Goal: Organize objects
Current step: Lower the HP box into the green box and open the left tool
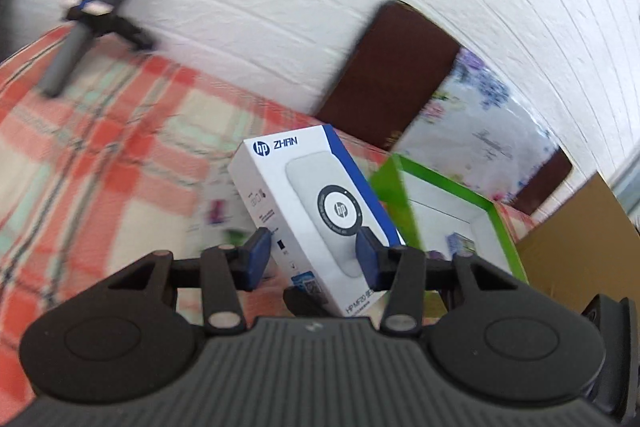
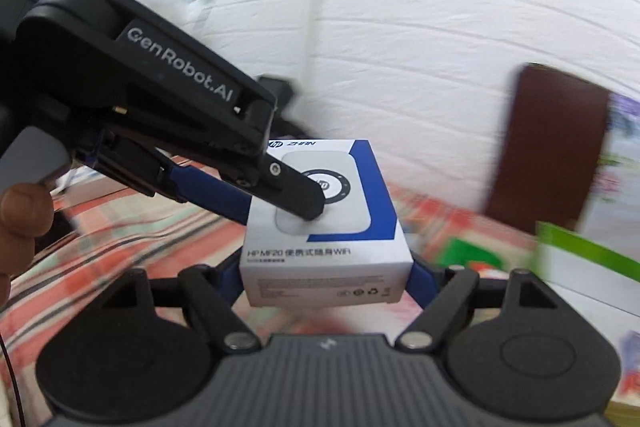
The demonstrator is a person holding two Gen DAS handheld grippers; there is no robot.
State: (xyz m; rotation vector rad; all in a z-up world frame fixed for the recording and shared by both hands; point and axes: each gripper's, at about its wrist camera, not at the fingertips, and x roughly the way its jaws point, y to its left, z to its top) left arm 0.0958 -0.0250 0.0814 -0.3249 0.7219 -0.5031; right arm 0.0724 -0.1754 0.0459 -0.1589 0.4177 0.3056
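A white and blue HP box (image 1: 320,211) is held in the air above the checked bedcover. My left gripper (image 1: 314,259) is shut on it, blue pads against its front and back faces. In the right wrist view the same HP box (image 2: 326,247) sits between my right gripper's (image 2: 326,275) blue pads, which clamp its two sides. The left gripper (image 2: 304,203) reaches in from the left there, with one black finger lying on the box's top face.
A green-rimmed white open box (image 1: 448,203) stands to the right, also seen in the right wrist view (image 2: 588,259). A brown cardboard box (image 1: 576,251) is beside it. A dark headboard (image 1: 384,79) and white wall lie behind. A small camera on a tripod (image 1: 88,15) stands at the far left.
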